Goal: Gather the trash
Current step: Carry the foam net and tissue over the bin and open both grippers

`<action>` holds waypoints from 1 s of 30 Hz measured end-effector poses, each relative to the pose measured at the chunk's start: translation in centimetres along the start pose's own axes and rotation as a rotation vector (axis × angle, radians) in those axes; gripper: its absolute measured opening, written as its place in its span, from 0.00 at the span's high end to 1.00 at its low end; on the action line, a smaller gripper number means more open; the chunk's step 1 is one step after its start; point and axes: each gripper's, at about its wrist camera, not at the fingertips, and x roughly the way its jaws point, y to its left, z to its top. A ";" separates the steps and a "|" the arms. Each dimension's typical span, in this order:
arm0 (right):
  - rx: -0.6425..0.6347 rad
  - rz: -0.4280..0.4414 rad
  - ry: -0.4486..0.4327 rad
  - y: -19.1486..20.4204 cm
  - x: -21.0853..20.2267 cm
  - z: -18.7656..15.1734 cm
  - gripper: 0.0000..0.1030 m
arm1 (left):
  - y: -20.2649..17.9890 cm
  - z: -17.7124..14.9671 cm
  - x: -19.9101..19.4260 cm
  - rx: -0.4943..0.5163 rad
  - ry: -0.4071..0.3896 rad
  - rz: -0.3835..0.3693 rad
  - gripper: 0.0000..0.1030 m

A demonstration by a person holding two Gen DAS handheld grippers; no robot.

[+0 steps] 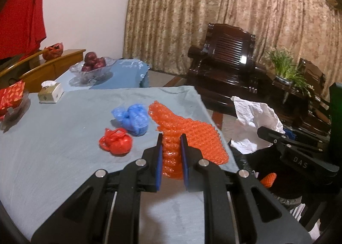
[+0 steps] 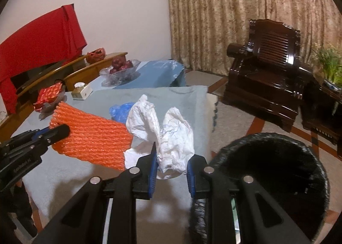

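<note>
Looking along the left tool (image 1: 171, 145) first, the chief risk I am judging is the orange foam net (image 1: 188, 137) slipping out: the tool is pinching only a bunched near end between its blue pads, closed down to a narrow gap, while the rest of the springy sheet is hanging free to the far right over the bench (image 1: 53, 147) edge, so a quick swing toward the black bin (image 1: 277, 179) at the right could be tugging it loose or letting it catch the rim. A small orange scrap (image 1: 269, 179) is already lying inside that bin. The blue plastic wad (image 1: 132, 118) and the red knotted bag (image 1: 116, 141) are sitting on the bench, left of the net and close together, not yet collected. Turning to the right wrist view, the right tool (image 2: 172, 156) is gripping the crumpled white paper (image 2: 171, 137) at its lower edge, jaws closed part-way around a loose fold; the danger here, as I am reading it, is that the light paper is unfolding and dropping short of the bin (image 2: 277, 169), which is standing open just to the near right, beside the bench (image 2: 188, 98). The left tool (image 2: 62, 131) is appearing at the left, carrying the foam net (image 2: 89, 139) above the bench, near the paper, so the two loads could be snagging on each other.
</note>
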 end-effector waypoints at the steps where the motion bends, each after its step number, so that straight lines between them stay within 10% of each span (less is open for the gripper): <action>1: 0.006 -0.010 -0.004 -0.6 -0.5 -0.1 0.78 | -0.6 0.1 0.0 0.007 -0.002 -0.009 0.86; 30: 0.167 -0.302 -0.039 -14.7 -8.1 -4.2 0.78 | -18.6 -0.5 4.4 0.224 0.026 -0.282 0.86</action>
